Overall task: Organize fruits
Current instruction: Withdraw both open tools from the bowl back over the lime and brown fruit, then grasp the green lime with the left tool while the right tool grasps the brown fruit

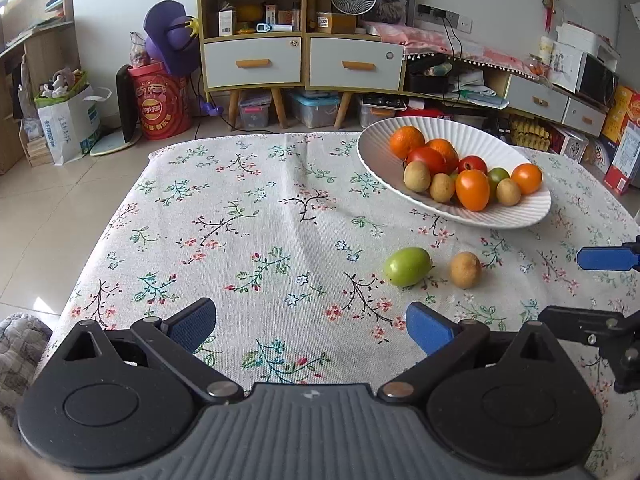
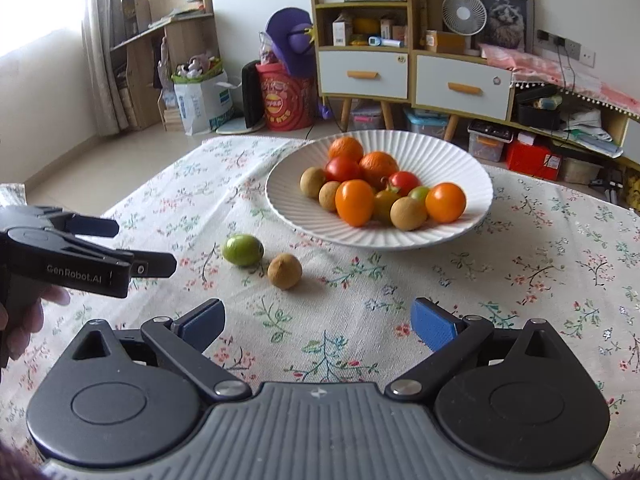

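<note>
A white ribbed plate at the far side of the table holds several fruits: oranges, red and orange tomatoes, brown longans. In front of it, on the cloth, lie a green fruit and a brown longan, side by side. My left gripper hovers open to the left of and short of them, nothing between its fingers. My right gripper is wide open and empty, just short of the longan and a little to its right.
A floral tablecloth covers the table; its far and left edges drop to a tiled floor. A hand holds the left gripper. Shelves, drawers and boxes line the far wall.
</note>
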`<state>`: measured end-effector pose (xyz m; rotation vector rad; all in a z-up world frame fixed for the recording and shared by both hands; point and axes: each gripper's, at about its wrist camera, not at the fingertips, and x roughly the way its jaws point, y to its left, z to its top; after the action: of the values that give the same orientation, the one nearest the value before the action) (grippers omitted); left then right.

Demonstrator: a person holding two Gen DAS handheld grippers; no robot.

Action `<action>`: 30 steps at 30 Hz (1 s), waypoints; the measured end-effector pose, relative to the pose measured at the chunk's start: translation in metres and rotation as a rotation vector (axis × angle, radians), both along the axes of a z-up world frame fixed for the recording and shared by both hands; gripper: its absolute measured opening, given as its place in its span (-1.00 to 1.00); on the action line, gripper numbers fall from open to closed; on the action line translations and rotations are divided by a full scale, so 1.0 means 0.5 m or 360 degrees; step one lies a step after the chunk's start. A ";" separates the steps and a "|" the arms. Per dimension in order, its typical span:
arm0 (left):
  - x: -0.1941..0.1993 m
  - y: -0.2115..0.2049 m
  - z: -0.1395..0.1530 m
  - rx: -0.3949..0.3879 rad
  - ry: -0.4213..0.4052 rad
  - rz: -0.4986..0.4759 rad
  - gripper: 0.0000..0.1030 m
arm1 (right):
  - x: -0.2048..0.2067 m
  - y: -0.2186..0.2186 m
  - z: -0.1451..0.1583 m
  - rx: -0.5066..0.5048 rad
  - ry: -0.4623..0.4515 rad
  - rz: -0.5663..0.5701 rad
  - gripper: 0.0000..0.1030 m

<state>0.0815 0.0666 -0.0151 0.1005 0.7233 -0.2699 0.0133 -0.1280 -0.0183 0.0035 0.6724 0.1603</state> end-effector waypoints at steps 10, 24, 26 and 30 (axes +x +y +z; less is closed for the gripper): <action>0.014 -0.035 -0.039 0.0048 -0.0065 -0.0144 1.00 | 0.010 0.017 -0.032 -0.0084 0.0050 0.0038 0.92; 0.043 -0.099 -0.037 0.0011 -0.0071 -0.0281 0.38 | 0.011 0.011 -0.044 -0.0116 0.0082 0.0000 0.91; 0.048 -0.106 -0.036 -0.0007 -0.0058 -0.0299 0.16 | 0.013 0.010 -0.044 -0.0118 0.0082 -0.0002 0.91; 0.045 -0.114 -0.033 -0.0012 -0.0043 -0.0350 -0.13 | 0.017 0.013 -0.043 -0.0133 0.0084 -0.0009 0.90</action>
<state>0.1041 0.0098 -0.0318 0.1769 0.6847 -0.4802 0.0218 -0.1212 -0.0400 -0.0710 0.7311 0.1266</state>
